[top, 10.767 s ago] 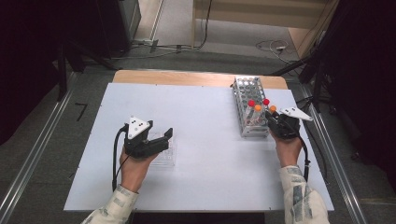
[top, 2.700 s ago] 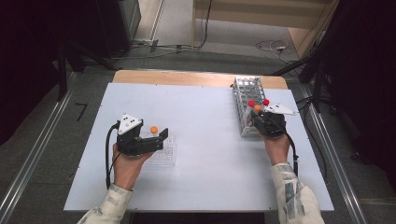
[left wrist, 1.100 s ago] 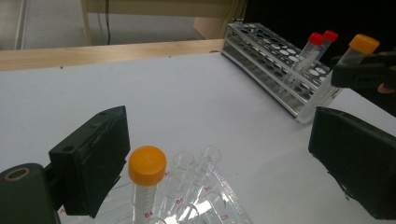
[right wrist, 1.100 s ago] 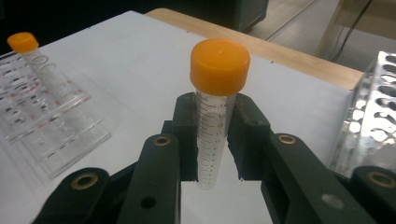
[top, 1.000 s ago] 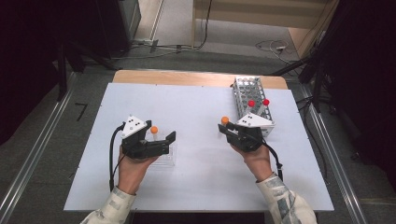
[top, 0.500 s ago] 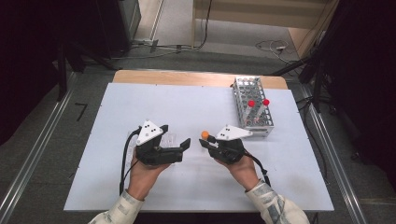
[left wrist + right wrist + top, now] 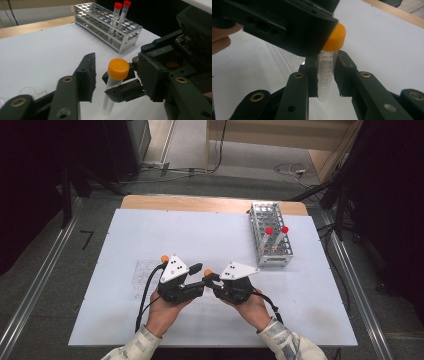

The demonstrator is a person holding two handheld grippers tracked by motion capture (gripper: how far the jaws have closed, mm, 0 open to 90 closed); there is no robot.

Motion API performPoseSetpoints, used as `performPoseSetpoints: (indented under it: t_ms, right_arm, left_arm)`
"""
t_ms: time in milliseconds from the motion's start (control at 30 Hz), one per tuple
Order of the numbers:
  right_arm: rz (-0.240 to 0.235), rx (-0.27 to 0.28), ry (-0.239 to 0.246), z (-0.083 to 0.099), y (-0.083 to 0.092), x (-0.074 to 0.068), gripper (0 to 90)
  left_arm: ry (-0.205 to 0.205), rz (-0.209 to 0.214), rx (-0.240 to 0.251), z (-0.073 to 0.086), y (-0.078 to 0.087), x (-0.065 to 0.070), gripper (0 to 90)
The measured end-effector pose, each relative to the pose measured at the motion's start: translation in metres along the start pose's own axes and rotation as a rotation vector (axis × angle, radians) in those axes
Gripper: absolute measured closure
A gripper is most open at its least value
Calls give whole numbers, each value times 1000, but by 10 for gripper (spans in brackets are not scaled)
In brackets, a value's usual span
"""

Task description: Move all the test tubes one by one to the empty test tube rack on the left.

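Observation:
My right gripper (image 7: 211, 280) (image 7: 325, 72) is shut on a clear tube (image 7: 325, 75) with an orange cap (image 7: 207, 271) (image 7: 118, 68) and holds it upright over the table's front middle. My left gripper (image 7: 198, 281) (image 7: 116, 66) faces it from the left. Its jaws have just been closing and now stand on either side of the cap. In the left gripper view a gap shows between one pad (image 7: 86, 75) and the cap. In the right gripper view the left gripper's jaw covers part of the cap.
A metal tube rack (image 7: 270, 255) (image 7: 107, 27) stands at the back right and holds two red-capped tubes (image 7: 276, 231). A clear plastic rack (image 7: 142, 275) lies left of my left hand, with another orange cap (image 7: 164, 258) above it. A wooden strip (image 7: 200, 202) runs along the far edge.
Both hands have come together at the front middle. The right one brought the orange-capped tube leftward from the metal rack. The left jaws have narrowed around the cap.

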State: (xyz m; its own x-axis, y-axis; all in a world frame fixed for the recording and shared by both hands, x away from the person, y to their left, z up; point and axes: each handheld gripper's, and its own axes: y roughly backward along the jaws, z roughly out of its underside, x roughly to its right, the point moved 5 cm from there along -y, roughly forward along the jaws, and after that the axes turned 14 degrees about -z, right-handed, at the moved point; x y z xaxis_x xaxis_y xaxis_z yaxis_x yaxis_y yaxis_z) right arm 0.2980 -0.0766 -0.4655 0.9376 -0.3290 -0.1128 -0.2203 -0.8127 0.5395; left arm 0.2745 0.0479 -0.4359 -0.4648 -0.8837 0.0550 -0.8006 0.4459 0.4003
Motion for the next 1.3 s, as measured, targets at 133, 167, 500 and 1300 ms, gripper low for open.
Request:
performPoseSetpoints:
  t_ms: [133,167,500,1300]
  right_arm:
    - [-10,3,9,-1,0,-4,710]
    - [-11,3,9,-1,0,-5,710]
    - [-20,8,3,-2,0,-6,710]
    - [-59,28,10,-11,13,-12,311]
  left_arm:
    - [-13,7,-5,1,-1,2,586]
    - [-19,4,-6,2,-1,3,598]
    - [-40,-17,-6,3,-1,4,694]
    - [62,-57,60,-26,40,-30,705]
